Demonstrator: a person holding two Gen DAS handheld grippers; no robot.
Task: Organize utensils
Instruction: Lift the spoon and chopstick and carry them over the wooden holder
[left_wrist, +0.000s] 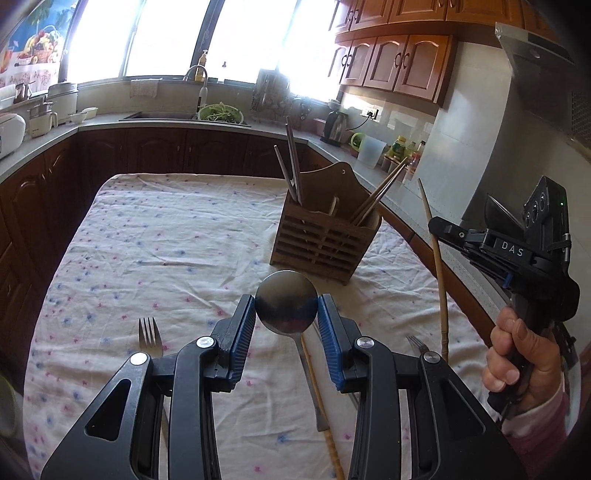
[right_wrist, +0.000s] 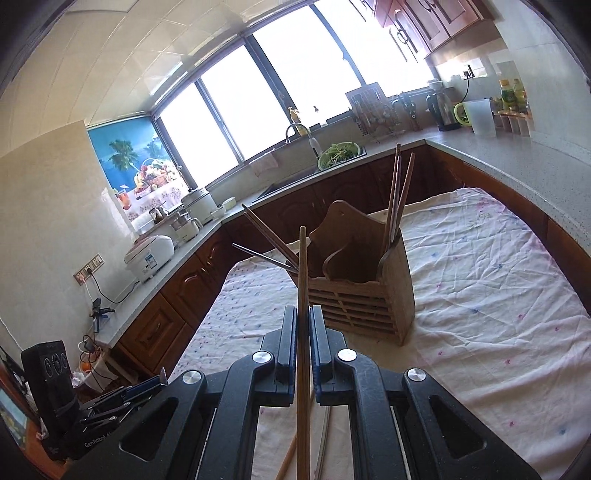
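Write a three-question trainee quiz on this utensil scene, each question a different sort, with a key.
1. True or false: the left tool grips a round metal spoon by its bowl.
2. What does the right tool clamp? A) a metal fork B) a wooden chopstick C) a knife
3. Fill in: the slatted wooden utensil holder stands on a floral white ____.

Key: 1 true; 2 B, the wooden chopstick; 3 tablecloth.
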